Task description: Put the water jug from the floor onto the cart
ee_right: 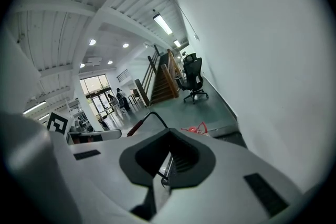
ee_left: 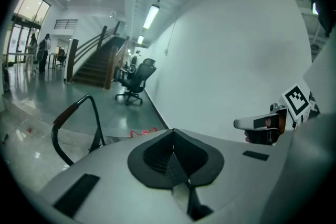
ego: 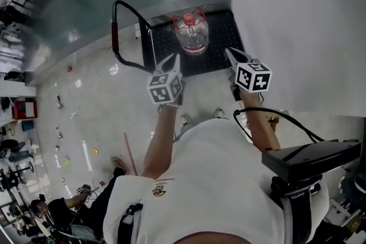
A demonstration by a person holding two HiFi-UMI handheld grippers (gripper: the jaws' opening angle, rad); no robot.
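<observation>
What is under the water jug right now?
The water jug stands on the black deck of the cart. The patch of deck directly beneath the jug is covered by it and cannot be seen.

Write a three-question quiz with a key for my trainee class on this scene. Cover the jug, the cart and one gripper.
1. True or false: the water jug stands on the cart.
2. Choose one. The fingers of the left gripper are: A, open around the jug; B, shut with nothing between them; C, shut on the jug.
3. Fill in the gap: the jug's cap is coloured ____.
Key: 1 true; 2 B; 3 red.
</observation>
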